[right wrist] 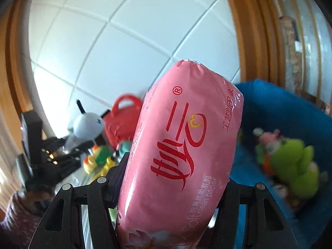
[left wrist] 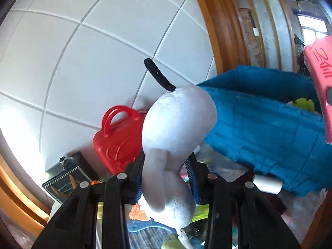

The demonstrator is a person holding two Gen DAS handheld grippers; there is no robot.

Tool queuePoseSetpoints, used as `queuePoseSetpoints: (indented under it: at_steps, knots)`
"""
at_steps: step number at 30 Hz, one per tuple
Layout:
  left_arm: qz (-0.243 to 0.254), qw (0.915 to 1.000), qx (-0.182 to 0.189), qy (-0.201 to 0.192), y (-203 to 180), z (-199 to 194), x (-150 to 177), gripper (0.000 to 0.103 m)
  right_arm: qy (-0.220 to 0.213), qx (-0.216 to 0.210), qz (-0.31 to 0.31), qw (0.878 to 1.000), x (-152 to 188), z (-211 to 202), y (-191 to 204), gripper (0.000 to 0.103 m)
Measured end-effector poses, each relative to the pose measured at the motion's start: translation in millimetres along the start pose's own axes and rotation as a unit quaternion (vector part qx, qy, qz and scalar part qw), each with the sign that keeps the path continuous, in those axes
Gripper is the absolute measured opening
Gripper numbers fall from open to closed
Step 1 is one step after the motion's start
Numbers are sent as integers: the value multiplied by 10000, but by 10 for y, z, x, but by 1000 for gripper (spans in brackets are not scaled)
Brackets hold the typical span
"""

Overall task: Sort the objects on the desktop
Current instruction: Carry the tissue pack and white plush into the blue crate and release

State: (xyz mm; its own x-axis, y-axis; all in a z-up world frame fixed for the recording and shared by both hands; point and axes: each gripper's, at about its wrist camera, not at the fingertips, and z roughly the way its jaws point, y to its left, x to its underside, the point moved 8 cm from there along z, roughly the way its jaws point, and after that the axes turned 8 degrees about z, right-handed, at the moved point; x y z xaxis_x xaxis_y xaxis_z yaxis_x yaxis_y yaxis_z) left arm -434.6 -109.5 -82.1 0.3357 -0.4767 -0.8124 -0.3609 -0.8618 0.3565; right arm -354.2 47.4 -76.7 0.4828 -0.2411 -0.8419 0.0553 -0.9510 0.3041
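The left gripper (left wrist: 168, 178) pinches a grey plush toy (left wrist: 176, 128), held up just left of the blue fabric bin (left wrist: 259, 137). The right gripper (right wrist: 172, 188) clamps a pink tissue pack (right wrist: 182, 145) before that bin, hiding part of the red toy handbag (right wrist: 122, 120) behind it. A green plush frog (right wrist: 294, 161) lies inside the bin.

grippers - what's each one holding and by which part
The left gripper is shut on the plush toy, gripping its narrow lower body. The right gripper is shut on the tissue pack, clamped across its lower half.
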Motion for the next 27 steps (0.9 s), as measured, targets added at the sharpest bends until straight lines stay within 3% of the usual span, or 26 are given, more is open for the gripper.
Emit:
queuePoseSetpoints:
  at_steps: [5, 9, 11, 14, 20, 21, 22, 23, 25, 27]
  knots:
    - [157, 9976, 451, -507, -837, -178, -795, 36, -676, 361, 9, 9971, -564, -912, -647, 61]
    - [319, 9950, 648, -695, -1450, -220, -1303, 36, -795, 765, -133, 9938, -865, -1252, -1268, 61]
    - [347, 9937, 825, -679, -1751, -122, -1475, 36, -708, 882, -117, 9935, -980, -1261, -1578, 61]
    - [346, 9945, 776, -607, -2076, 18, -1715, 36, -442, 877, 15, 9952, -1118, -1091, -1991, 61]
    - [225, 9979, 536, -279, -2360, 277, -2026, 41, -25, 633, -10, 9980, -1369, -648, -2479, 66]
    - [204, 9986, 442, -186, -2368, 304, -2051, 49, 14, 656, -24, 9978, -1451, -545, -2499, 71]
    - [174, 9991, 355, -163, -2380, 314, -2080, 62, 23, 736, -67, 9973, -1540, -449, -2529, 83]
    - [136, 9994, 247, -202, -2374, 296, -2115, 71, 31, 809, -134, 9966, -1616, -381, -2539, 87]
    - [90, 9993, -72, -362, -2331, 201, -2162, 99, -85, 750, -161, 9970, -1767, -333, -2512, 88]
    - [108, 9985, -285, -464, -2336, 129, -2212, 103, -169, 584, -138, 9981, -1854, -361, -2467, 91]
